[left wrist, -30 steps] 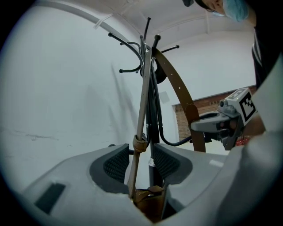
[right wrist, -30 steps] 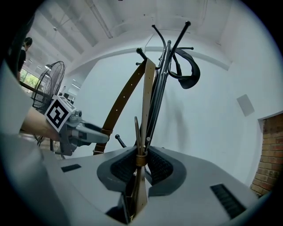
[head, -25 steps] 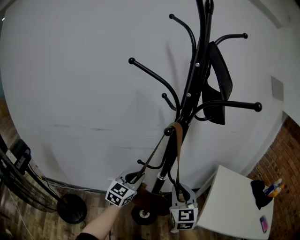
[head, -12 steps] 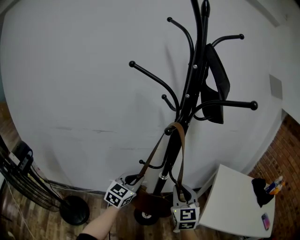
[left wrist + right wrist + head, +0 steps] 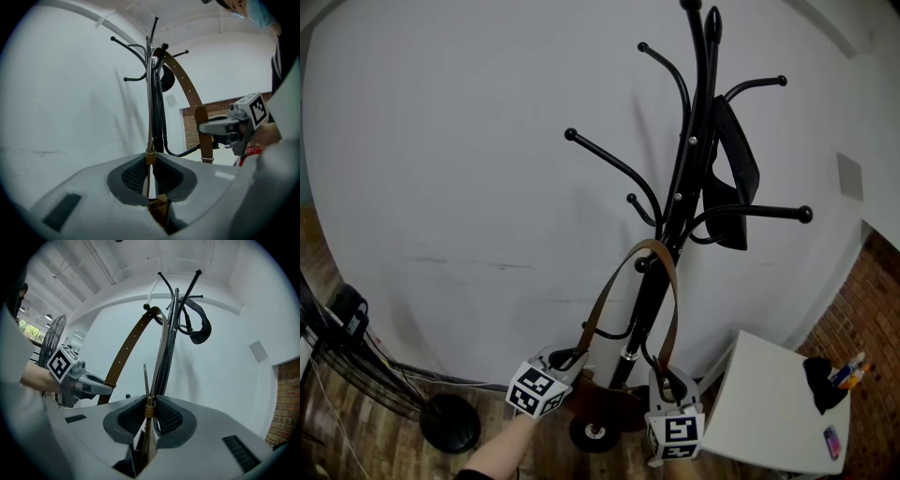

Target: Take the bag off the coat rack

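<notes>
while tight on the bag strap (image 5: pixel 609 300), left claw (image 5: pixel 572 357) and right claw (image 5: pixel 667 382), beside the coat rack (image 5: pixel 680 187)

A brown bag (image 5: pixel 609 401) hangs low beside the black coat rack (image 5: pixel 678 192), near its base. Its strap (image 5: pixel 654 246) rises in two taut sides and arches over a lower hook (image 5: pixel 643 265), just above the knob.

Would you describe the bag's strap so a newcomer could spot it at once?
Find the black coat rack against the white wall. Partway up its pole, a flat strap arches in a narrow loop. Unlike the black item hanging higher, it is brown.
</notes>
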Demonstrator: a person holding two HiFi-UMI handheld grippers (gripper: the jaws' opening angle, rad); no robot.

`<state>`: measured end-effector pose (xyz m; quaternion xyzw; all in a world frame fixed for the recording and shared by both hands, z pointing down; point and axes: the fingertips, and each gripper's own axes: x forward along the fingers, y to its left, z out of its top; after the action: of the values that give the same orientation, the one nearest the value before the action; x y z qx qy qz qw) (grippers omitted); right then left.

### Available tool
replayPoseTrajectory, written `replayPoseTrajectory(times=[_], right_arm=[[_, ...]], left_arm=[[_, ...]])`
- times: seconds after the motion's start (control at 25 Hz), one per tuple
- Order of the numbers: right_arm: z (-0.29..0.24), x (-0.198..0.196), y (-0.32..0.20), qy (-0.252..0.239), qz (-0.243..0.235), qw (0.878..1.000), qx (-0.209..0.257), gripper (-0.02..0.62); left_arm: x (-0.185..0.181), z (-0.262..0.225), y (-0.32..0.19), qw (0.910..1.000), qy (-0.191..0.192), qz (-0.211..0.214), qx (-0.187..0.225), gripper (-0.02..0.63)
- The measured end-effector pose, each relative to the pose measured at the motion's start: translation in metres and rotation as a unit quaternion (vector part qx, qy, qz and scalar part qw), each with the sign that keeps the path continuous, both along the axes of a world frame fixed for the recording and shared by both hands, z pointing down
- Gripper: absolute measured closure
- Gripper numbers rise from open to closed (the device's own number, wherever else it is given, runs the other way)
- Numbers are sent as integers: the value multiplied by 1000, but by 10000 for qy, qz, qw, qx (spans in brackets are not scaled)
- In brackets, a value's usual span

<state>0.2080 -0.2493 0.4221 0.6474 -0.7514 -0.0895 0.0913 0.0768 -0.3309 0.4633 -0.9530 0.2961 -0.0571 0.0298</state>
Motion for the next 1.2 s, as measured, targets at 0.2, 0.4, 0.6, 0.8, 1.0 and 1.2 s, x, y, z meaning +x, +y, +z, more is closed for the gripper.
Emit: replayPoseTrajectory(times=[0.2,0.4,0.6,0.8,1.0,1.2], right_arm=[[-11,-4,3,-34,-12,9999,120,536],[-17,-13,9,-17,24,9998,210,537],[-21,-27,18,-103,9,9996,253,537],[-19,-44,27,-181,-6,9995,264,537],[-14,-62,39,-284,37,9993,230,537],[2,-79,50,-346,122,9993,69,537]], left_arm=[[-8,-12,8,10000,45,16,46,568],[-18,-20,17,9999,99,27,114,568],[-34,-27,30,9996,213,27,166,568],[-52,-28,43,9995,244,60,186,568],[-72,-22,59,9995,283,94,76,568],[-91,-7,74,9996,233,138,-74,568]])
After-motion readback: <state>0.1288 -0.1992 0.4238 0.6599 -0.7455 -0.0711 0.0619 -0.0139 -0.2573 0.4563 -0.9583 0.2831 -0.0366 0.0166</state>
